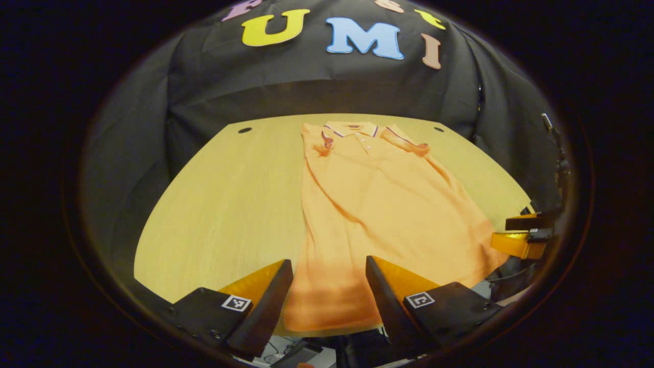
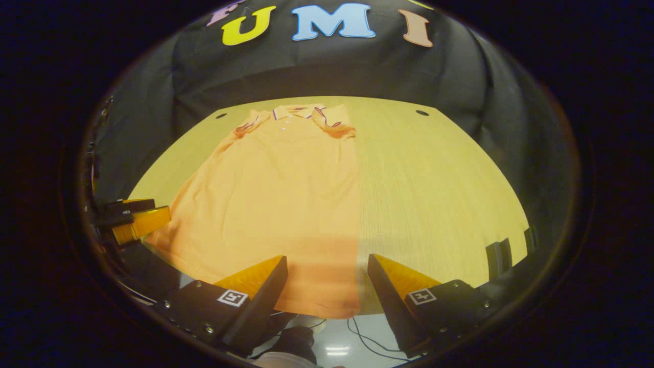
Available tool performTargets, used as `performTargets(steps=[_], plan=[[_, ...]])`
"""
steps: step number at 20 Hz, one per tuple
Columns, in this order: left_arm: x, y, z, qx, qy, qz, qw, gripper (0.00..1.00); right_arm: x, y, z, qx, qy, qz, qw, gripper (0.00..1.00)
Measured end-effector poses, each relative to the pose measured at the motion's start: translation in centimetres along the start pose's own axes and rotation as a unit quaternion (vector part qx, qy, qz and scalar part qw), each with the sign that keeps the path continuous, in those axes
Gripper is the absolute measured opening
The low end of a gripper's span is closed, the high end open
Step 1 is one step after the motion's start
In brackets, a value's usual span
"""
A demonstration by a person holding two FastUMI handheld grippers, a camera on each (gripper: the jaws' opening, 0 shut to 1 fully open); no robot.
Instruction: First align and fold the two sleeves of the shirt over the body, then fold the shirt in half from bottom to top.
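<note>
An orange polo shirt [image 1: 378, 204] lies flat on the wooden table [image 1: 230, 204], collar at the far side, with both short sleeves folded in over the chest. Its hem hangs slightly past the near table edge. My left gripper [image 1: 329, 266] hovers open over the hem's left corner, the cloth lying between and below its fingers. In the right gripper view the same shirt [image 2: 276, 204] lies left of centre, and my right gripper [image 2: 327, 263] stands open above the hem's right corner. The right gripper [image 1: 521, 235] also shows at the far right of the left gripper view; the left gripper [image 2: 133, 220] shows at the left of the right gripper view.
Bare tabletop [image 2: 439, 194] stretches right of the shirt, and more tabletop lies to its left. Two small dark holes [image 1: 244, 130] [image 2: 422, 112] sit near the table's far corners. Cables [image 2: 368, 332] lie on the floor below the near edge.
</note>
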State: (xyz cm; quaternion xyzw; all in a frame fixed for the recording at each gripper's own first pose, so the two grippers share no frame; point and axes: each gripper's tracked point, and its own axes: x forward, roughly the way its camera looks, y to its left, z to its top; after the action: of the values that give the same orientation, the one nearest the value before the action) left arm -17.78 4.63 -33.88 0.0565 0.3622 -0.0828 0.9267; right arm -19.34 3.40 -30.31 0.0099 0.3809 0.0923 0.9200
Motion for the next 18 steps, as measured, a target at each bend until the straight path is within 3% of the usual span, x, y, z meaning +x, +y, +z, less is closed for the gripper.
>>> performTargets(steps=[8,17,18], plan=[[-1.1,-0.3,-4.2,-0.009,0.026,0.014,1.0,0.95,-0.3,-0.3,-2.6,-0.014,0.023,-0.003,1.0,0.98],[-0.4,-0.9,-4.6,0.008,0.026,0.024,0.999,0.95,-0.2,0.5,-3.2,-0.016,0.027,0.001,0.999,0.99],[-0.4,-1.4,-4.5,0.011,0.024,0.02,0.999,0.94,-0.4,0.7,-3.0,-0.017,0.028,0.003,0.999,0.94]])
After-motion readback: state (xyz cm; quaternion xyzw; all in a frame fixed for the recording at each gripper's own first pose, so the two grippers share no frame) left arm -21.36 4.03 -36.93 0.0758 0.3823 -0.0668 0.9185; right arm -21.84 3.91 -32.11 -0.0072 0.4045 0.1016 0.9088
